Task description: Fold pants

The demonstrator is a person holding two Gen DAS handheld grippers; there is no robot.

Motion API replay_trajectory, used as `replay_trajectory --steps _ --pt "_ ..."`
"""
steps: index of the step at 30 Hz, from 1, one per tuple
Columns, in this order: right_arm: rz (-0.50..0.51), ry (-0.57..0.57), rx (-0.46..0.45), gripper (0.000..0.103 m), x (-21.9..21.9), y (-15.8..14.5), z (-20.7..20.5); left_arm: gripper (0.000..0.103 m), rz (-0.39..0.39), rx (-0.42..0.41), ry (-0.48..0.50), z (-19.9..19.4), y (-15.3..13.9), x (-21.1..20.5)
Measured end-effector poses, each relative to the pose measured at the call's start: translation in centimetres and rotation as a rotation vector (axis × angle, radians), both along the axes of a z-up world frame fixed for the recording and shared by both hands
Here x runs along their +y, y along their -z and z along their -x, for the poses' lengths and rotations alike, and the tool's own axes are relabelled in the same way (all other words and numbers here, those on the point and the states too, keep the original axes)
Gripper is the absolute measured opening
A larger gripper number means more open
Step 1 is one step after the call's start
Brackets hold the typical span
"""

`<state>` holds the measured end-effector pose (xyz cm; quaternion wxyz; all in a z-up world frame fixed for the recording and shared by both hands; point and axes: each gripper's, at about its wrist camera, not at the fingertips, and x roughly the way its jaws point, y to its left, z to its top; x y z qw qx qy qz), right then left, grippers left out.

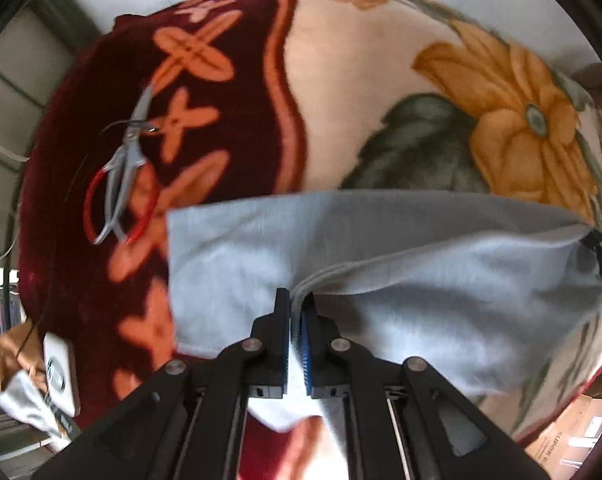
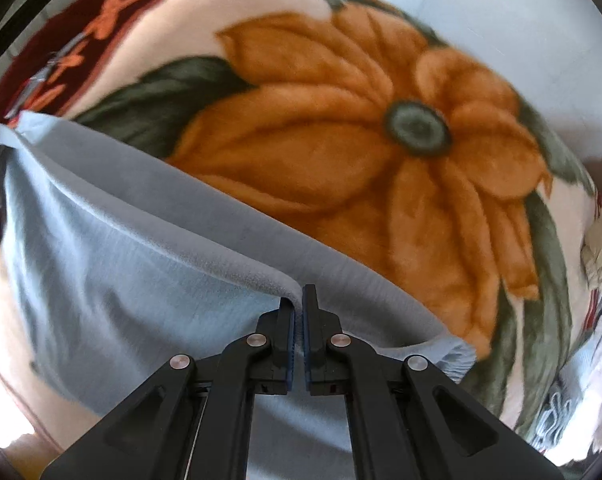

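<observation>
Both grippers, left (image 1: pixel 297 300) and right (image 2: pixel 298 300), pinch the pants (image 1: pixel 381 248) edge; I'd carry both across level, keeping the fabric taut.

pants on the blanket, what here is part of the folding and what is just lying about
Part of the job:
- pants, light blue, held up over the blanket
- left tongs, shut on the pants' edge
- right tongs, shut on the pants' edge

Just lying about:
- scissors
- white box at the blanket's edge
</observation>
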<state>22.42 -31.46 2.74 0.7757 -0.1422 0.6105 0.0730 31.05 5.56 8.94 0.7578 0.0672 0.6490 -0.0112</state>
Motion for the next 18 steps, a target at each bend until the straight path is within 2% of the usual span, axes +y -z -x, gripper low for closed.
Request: replay_trajectory --steps 1,3,4,6,7,10,12,16,18 --pt "0.012 0.007 0.01 0.003 0.0 0.6 -0.2 0.007 0.0 0.021 0.012 -0.8 1.0 -0.2" --pt "0.038 0.019 0.026 0.003 0.2 1.6 -0.5 0.021 -0.007 0.055 0.036 -2.0 2.7 -0.5" --pt "0.053 0.027 0.033 0.004 0.3 2.1 -0.5 0.023 -0.022 0.069 0.052 -2.7 3.4 -0.6" --pt "0.069 0.036 0.04 0.004 0.5 2.6 -0.6 0.036 -0.044 0.07 0.069 -3.3 4.0 -0.4" --pt "0.076 0.038 0.042 0.006 0.6 2.7 -0.6 0.039 -0.045 0.071 0.072 -3.5 4.0 -0.2" --pt "0.106 0.039 0.05 0.007 1.1 2.6 -0.7 0.05 0.023 0.067 0.07 -3.5 3.0 0.8" --pt "0.104 0.039 0.059 0.008 1.3 2.2 -0.7 0.066 0.075 0.064 0.063 -3.2 2.1 1.5" --pt "0.08 0.054 0.037 0.019 2.1 0.2 -0.5 0.07 0.147 0.052 0.046 -2.2 0.0 2.3" --pt "0.064 0.052 0.015 0.02 3.3 -0.9 -0.2 0.071 0.162 0.035 0.022 -1.4 -0.8 2.7"
